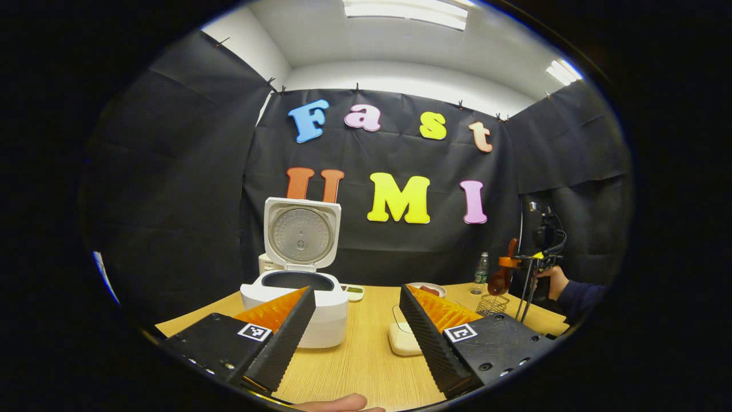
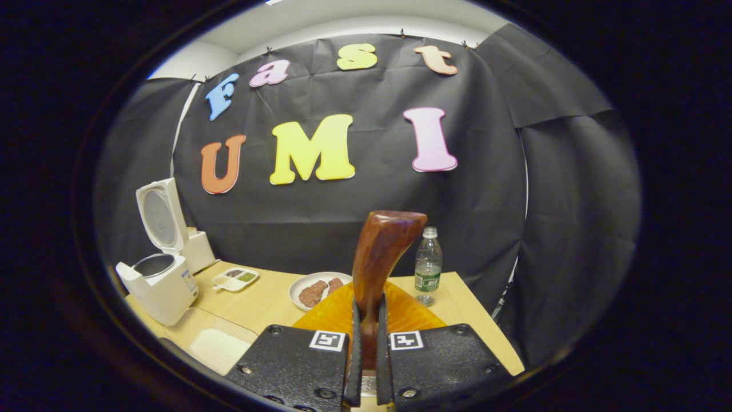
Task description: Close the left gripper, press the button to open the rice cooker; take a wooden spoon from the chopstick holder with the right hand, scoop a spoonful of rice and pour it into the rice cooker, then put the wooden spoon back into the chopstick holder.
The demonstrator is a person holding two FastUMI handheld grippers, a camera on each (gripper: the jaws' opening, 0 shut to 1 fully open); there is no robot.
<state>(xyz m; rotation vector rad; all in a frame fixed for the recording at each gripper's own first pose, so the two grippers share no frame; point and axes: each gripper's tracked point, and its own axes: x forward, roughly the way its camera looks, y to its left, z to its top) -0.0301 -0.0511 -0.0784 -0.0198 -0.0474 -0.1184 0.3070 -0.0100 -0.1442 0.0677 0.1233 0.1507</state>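
Right gripper view: my right gripper [image 2: 366, 320] clamps the spoon [image 2: 382, 252] upright; rice [image 2: 219, 345] lies lower-left, nearer than the cooker [image 2: 163, 280]; left gripper [image 1: 357, 320] hangs wide open, empty.

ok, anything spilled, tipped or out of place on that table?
Nothing stands out. Rice cooker sits upright with its lid up, the bottle stands, food stays on the plate. The right tongs hold the wooden spoon upright; no spill visible.

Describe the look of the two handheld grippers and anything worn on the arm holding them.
Both the left gripper and right gripper have black textured finger blocks, each carrying a small square black-and-white marker, with ridged orange parts behind. In the left gripper view, the hand behind the right gripper wears a dark blue sleeve.
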